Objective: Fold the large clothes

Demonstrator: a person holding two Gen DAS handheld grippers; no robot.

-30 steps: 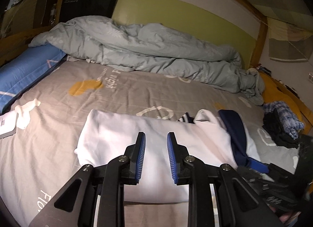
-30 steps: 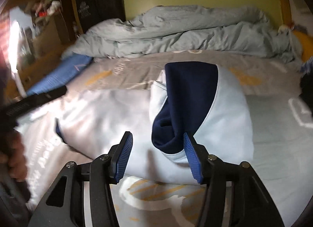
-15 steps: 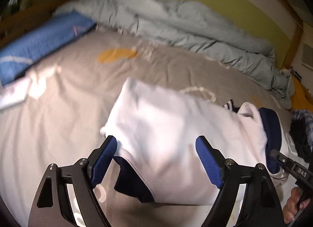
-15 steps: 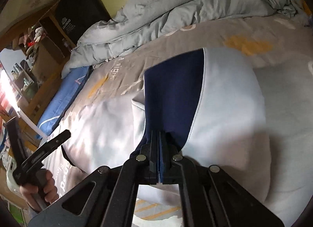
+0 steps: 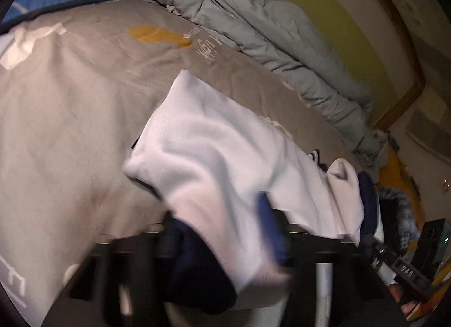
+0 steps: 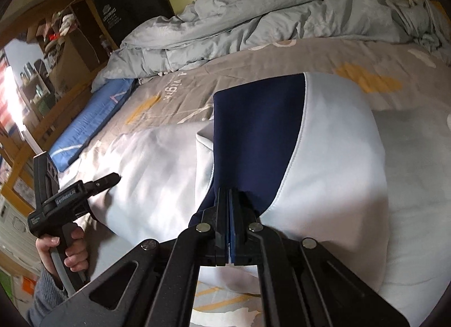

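Observation:
A white hoodie [image 5: 220,158] with navy lining lies folded on the grey bed sheet [image 5: 64,107]. In the left wrist view my left gripper [image 5: 225,236] is blurred, and the hoodie's near hem with its navy inside drapes over the fingers, hiding how they stand. In the right wrist view my right gripper [image 6: 229,203] is shut on the navy-lined hood [image 6: 259,132] at its near edge. The left gripper also shows in the right wrist view [image 6: 112,179], its tip at the hoodie's left edge [image 6: 146,174].
A crumpled grey duvet [image 6: 267,17] lies along the far side of the bed. A blue pillow [image 6: 90,121] sits at the left. Dark and plaid clothes [image 5: 400,208] are piled at the right edge. Wooden shelves [image 6: 42,73] stand beyond the pillow.
My right gripper closed on the hood's edge and stays shut. My left gripper opened wide, then moved down into the hoodie's near hem, which now drapes over its fingers.

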